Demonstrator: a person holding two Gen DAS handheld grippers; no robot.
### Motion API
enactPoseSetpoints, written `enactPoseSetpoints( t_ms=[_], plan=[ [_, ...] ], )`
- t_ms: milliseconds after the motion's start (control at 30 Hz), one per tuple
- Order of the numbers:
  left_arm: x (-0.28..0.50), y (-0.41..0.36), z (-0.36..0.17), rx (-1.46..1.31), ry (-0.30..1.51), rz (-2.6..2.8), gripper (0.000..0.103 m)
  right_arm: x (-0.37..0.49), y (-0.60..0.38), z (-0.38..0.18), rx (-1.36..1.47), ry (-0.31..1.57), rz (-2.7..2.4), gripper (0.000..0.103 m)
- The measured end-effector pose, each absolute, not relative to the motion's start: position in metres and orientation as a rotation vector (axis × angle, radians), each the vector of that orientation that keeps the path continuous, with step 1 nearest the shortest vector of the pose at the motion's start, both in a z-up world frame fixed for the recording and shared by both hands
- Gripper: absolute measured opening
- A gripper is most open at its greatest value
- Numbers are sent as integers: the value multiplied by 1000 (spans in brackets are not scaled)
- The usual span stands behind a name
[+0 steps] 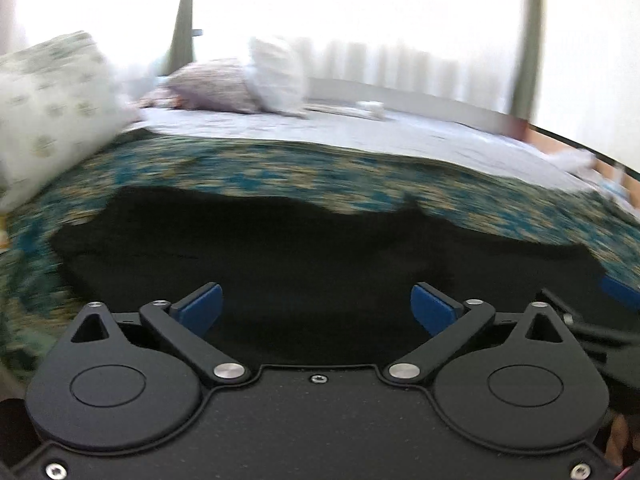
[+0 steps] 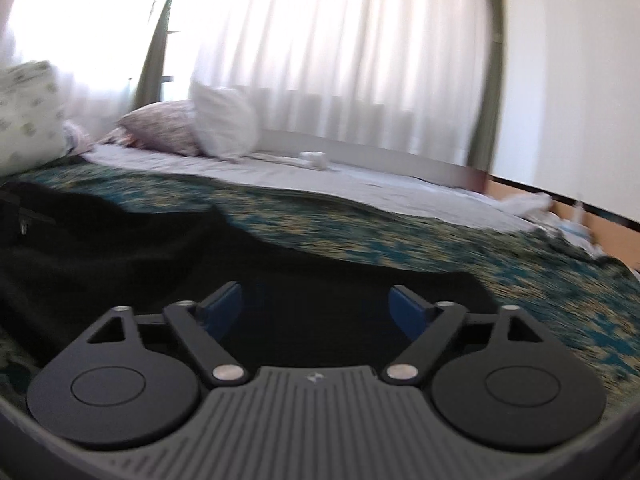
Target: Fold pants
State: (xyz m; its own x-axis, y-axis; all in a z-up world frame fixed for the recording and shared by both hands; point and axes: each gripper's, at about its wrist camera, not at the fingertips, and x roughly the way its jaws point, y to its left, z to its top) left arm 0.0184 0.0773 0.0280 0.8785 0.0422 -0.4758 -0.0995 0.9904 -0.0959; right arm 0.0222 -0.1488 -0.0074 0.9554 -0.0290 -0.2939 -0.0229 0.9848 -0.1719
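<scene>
Black pants [image 1: 280,248] lie spread on a teal and gold patterned bedspread [image 1: 320,168]. My left gripper [image 1: 316,308] is open, its blue pads [image 1: 200,306] wide apart just above the near part of the pants, holding nothing. In the right wrist view the pants [image 2: 120,248] stretch from the left edge to under my right gripper [image 2: 316,308], which is also open and empty. A zip pocket [image 2: 28,216] shows at the far left. The right gripper's blue finger shows at the right edge of the left wrist view [image 1: 620,292].
A light grey sheet [image 1: 360,132] covers the far half of the bed. A white patterned pillow [image 1: 52,108], a pinkish pillow [image 1: 208,84] and a white pillow [image 1: 276,76] lie at the back left. A small white object [image 2: 314,158] lies near the curtained window [image 2: 320,52].
</scene>
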Motion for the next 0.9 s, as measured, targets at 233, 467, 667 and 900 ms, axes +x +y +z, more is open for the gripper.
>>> enactPoseSetpoints(
  t_ms=[233, 467, 667, 900],
  plan=[
    [30, 167, 11, -248, 529, 349, 103, 41, -91, -28, -265, 365, 74, 103],
    [54, 223, -11, -397, 556, 441, 103, 43, -94, -36, -174, 424, 67, 103],
    [73, 234, -16, -457, 517, 437, 70, 45, -96, -35, -169, 439, 73, 103],
    [74, 207, 25, -461, 403, 374, 20, 31, -114, -6, -172, 387, 79, 103]
  ],
)
